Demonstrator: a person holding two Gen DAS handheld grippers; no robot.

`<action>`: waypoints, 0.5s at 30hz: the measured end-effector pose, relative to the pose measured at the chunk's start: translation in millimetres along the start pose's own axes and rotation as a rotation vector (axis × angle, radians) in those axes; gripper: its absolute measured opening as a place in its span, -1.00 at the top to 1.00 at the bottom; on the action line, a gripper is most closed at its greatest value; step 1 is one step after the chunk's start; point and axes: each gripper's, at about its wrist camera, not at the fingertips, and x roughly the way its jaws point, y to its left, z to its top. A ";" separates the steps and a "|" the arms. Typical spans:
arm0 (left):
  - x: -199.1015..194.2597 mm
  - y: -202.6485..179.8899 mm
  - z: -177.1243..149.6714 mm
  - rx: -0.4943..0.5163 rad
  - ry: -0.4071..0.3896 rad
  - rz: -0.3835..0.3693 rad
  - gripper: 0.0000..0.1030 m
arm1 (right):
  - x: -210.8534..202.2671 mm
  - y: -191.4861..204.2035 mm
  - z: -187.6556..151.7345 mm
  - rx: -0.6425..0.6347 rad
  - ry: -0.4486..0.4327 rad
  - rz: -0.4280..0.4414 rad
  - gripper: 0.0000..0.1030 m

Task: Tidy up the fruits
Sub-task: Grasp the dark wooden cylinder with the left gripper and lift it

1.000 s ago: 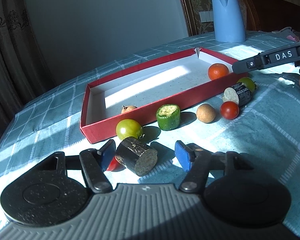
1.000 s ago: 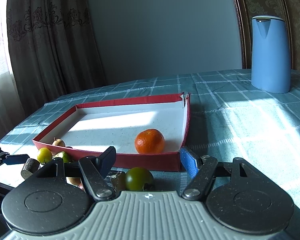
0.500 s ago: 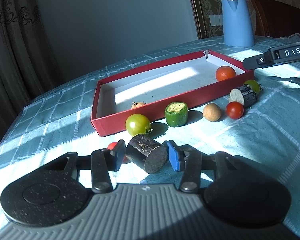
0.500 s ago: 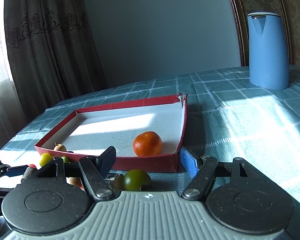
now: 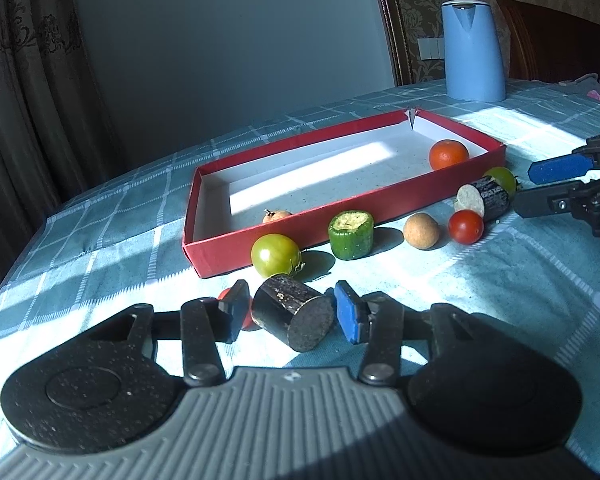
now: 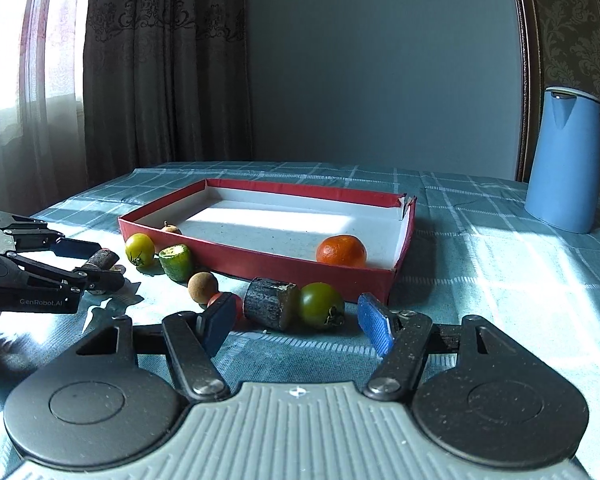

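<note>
We see the left hand-held gripper (image 5: 288, 312) set low over the counter (image 5: 500, 300), its jaws closed in around a dark cylinder piece (image 5: 294, 316) lying on its side; the blue pad (image 5: 346, 316) sits right at the piece's flat end and the dark pad (image 5: 234, 312) is just beside its other side, though we cannot tell whether both press firmly. A small red fruit (image 5: 225, 294) peeks from behind the dark pad. The right hand-held gripper (image 6: 296, 320) has just been narrowing its jaws, yet they stand apart with nothing gripped; a second dark cylinder (image 6: 270, 308) and a green tomato (image 6: 320, 305) lie on the cloth just beyond its tips. The red tray (image 5: 236, 248) holds an orange fruit (image 5: 448, 154) near its far right corner and a small brownish fruit (image 5: 276, 215) by its near wall. Outside, along that wall, lie a yellow-green tomato (image 5: 275, 255), a cut green piece (image 5: 351, 234), a tan round fruit (image 5: 421, 230) and a red tomato (image 5: 465, 227). A blue kettle (image 5: 473, 50) stands well beyond the tray.
</note>
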 end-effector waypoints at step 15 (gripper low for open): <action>3.4 -2.0 -0.2 0.010 0.020 -0.017 0.15 | 41.5 0.1 12.8 0.103 0.118 0.038 0.44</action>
